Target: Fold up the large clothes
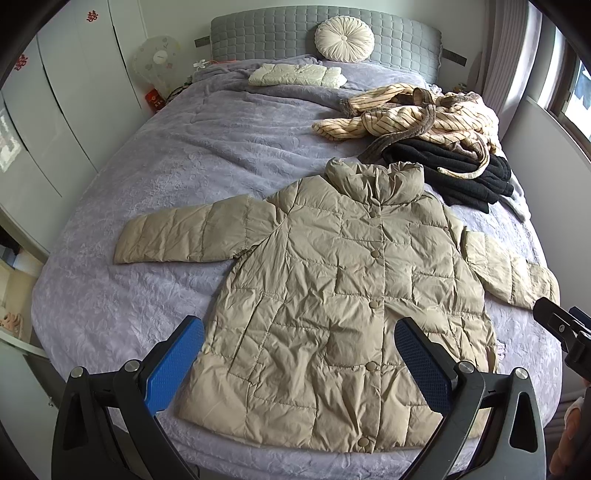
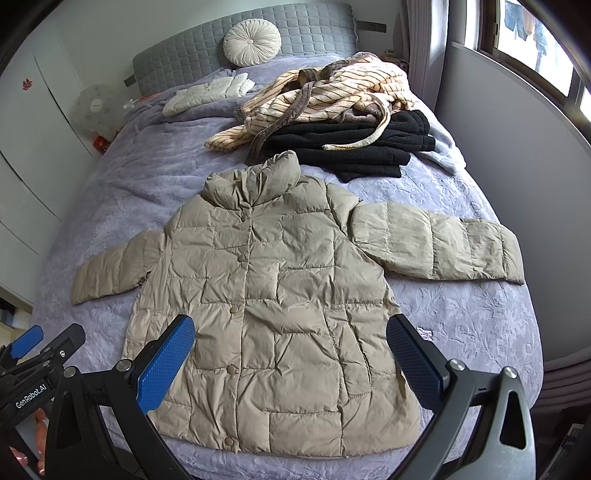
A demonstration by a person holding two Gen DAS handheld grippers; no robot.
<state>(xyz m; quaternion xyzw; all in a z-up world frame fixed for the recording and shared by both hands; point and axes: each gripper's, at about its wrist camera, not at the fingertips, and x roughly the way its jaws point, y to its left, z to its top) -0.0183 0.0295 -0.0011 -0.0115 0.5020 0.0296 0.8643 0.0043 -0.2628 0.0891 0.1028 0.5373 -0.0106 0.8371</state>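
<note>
Lavender bedding (image 1: 155, 192) covers a bed with a grey quilted headboard (image 1: 280, 33) and a round cream cushion (image 1: 344, 40). Seen from the left wrist, a beige puffer jacket (image 1: 332, 295) lies flat and buttoned in the middle of the bed, sleeves spread, collar toward the headboard. The left gripper (image 1: 299, 362) hovers over the hem, jaws wide apart and empty. A folded white garment (image 1: 295, 75) rests near the headboard; a striped robe (image 1: 413, 114) is heaped on black clothes (image 1: 469, 173) just beyond the collar.

From the right wrist, the right gripper (image 2: 290, 363) hangs over the jacket's lower half (image 2: 288, 302), jaws likewise spread and holding nothing. A window (image 2: 532, 40) sits at upper right.
</note>
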